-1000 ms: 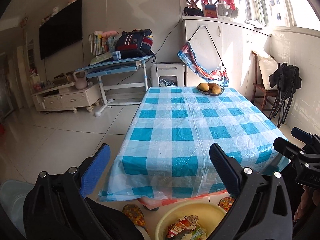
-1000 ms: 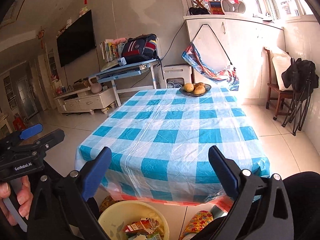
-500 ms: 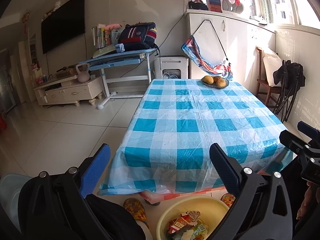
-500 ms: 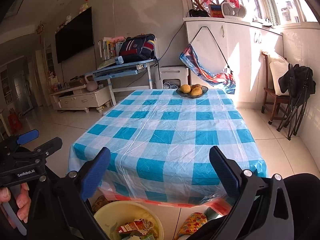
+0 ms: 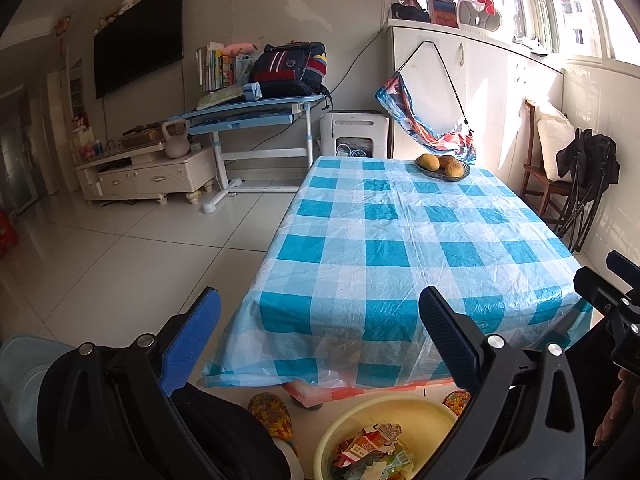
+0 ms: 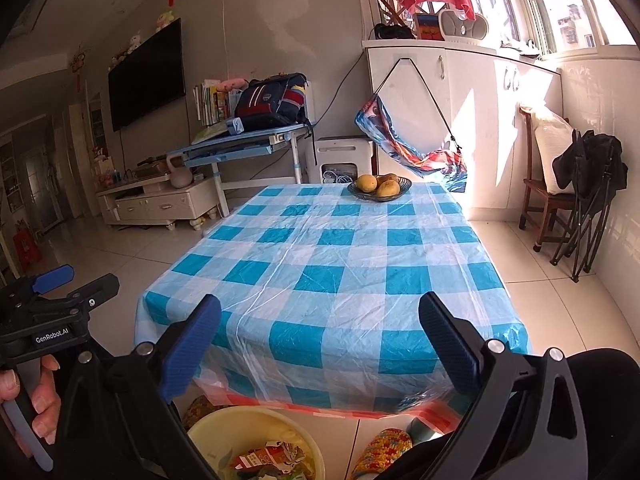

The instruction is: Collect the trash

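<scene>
Trash (image 5: 374,456) is lying heaped in a yellow basin (image 5: 424,412) on the floor, right below both grippers and against the near edge of the counter (image 5: 392,248). It is looking like torn wrappers and crumpled cartons, so it should be handling light, soft and crushable; pinching a folded edge or a crumpled corner would likely be holding better than squeezing a flat, slick face. The left gripper (image 5: 320,328) is hovering with its fingers spread wide and gripping nothing, and the right gripper (image 6: 320,332) is doing the same, also empty. A hand (image 6: 24,404) is wrapping the left gripper's handle at the edge of the right wrist view. Patterned slippers (image 5: 270,416) are sitting on the floor beside the basin.

Further out, the checked plastic cloth is covering the counter, and no trash is showing on it. At the far end a bowl of fruit (image 6: 379,189) is resting alone. Beyond it, a desk with a backpack (image 5: 290,68) is standing by the wall.

Compared with a second ago, both cameras are sitting a little higher and tilted back, so the counter is appearing lower in each view and more of the far wall is showing; the basin and its contents are staying where they were, and the fingers are remaining just as wide.
</scene>
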Tool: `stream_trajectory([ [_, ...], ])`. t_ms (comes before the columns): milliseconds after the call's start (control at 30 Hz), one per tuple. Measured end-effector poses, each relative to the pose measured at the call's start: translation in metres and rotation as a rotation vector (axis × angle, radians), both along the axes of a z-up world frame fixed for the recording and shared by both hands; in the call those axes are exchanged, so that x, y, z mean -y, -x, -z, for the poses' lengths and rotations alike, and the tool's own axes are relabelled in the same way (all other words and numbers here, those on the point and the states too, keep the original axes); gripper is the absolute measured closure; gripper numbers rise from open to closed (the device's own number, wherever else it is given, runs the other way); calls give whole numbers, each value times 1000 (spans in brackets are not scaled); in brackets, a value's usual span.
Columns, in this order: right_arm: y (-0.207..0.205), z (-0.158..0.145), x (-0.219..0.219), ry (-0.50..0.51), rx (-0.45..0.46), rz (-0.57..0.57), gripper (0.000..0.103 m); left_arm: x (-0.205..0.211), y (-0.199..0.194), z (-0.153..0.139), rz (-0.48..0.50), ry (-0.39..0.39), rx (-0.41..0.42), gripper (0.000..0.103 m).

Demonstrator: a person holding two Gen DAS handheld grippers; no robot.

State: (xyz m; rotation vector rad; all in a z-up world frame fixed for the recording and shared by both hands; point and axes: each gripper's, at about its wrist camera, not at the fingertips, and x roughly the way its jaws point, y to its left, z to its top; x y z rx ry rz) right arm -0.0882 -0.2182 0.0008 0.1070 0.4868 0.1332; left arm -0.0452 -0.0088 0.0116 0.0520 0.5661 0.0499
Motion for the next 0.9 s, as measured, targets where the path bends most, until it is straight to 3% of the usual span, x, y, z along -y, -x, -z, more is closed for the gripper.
stream_trajectory([
  [900, 1, -1, -2, 10, 7, -2, 8, -5, -2, -1, -9, -18, 6, 7],
])
